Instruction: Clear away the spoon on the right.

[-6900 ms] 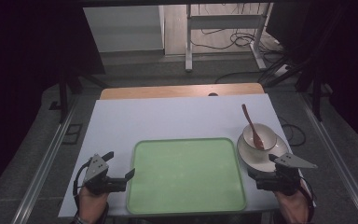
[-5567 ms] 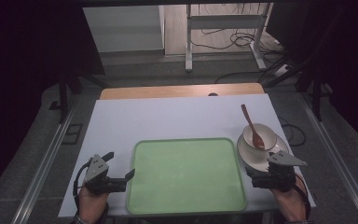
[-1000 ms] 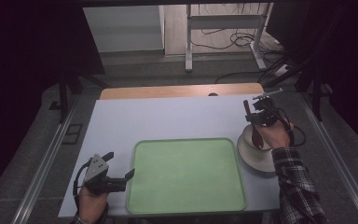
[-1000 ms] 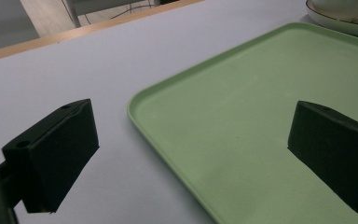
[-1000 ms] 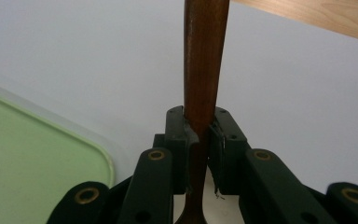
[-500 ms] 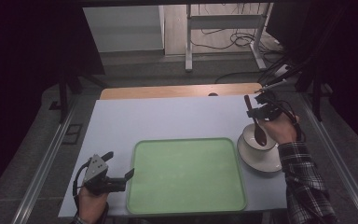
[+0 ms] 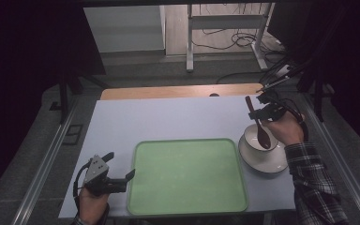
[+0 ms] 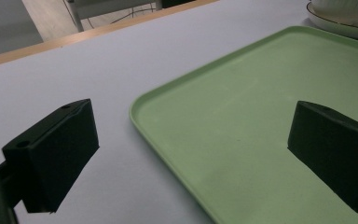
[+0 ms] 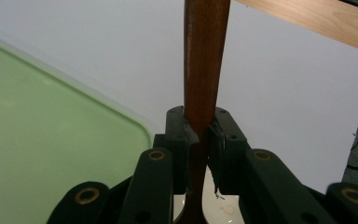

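A brown wooden spoon (image 7: 258, 123) is lifted over the white bowl (image 7: 254, 138), which sits on a white saucer (image 7: 269, 162) at the table's right. My right gripper (image 7: 261, 112) is shut on the spoon's handle (image 9: 204, 70), the spoon's dark head hanging over the bowl. A green tray (image 7: 186, 174) lies at the front middle of the table. My left gripper (image 7: 119, 176) rests at the tray's left edge, open, its jaws standing either side of the tray's near corner (image 8: 142, 105) with nothing between them.
The white table (image 7: 168, 117) has a wooden strip (image 7: 178, 91) along its far edge. Metal rails (image 7: 42, 168) run along both sides. Beyond the table are a stand's legs and cables on the floor (image 7: 225, 37).
The right gripper left the table's front edge, went to the bowl, shut on the spoon's handle and raised it. The left gripper has stayed still.
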A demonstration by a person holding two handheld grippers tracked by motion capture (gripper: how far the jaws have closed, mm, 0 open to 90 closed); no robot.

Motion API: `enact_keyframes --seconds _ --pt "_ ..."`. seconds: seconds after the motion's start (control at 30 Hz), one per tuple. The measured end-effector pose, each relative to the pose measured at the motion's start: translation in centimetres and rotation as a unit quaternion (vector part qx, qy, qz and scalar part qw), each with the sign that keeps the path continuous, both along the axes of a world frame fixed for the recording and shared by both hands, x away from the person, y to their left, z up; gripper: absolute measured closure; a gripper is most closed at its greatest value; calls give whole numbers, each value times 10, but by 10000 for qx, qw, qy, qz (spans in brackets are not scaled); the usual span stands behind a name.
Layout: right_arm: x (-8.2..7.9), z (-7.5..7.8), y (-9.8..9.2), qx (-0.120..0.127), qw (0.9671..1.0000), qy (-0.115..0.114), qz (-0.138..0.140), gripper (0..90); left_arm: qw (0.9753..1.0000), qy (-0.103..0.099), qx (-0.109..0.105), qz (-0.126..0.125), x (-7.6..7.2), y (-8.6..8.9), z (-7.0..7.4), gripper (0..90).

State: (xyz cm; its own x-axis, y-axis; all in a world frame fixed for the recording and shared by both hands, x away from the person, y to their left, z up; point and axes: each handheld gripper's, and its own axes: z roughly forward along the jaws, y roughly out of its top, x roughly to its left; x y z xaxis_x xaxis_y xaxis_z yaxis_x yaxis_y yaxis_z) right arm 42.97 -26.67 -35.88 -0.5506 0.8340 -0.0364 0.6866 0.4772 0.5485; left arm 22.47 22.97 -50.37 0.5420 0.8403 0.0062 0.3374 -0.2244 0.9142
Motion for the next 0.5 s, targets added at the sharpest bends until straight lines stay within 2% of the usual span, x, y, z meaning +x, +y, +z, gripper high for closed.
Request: enact_keyframes --seconds 0.3,0.5 --pt "-11 1 12 -46 9997 217 116 793 10000 4 6 -5 0 0 0 17" --pt "-19 -4 19 -85 9991 381 170 794 10000 0 0 -6 0 -1 0 17"
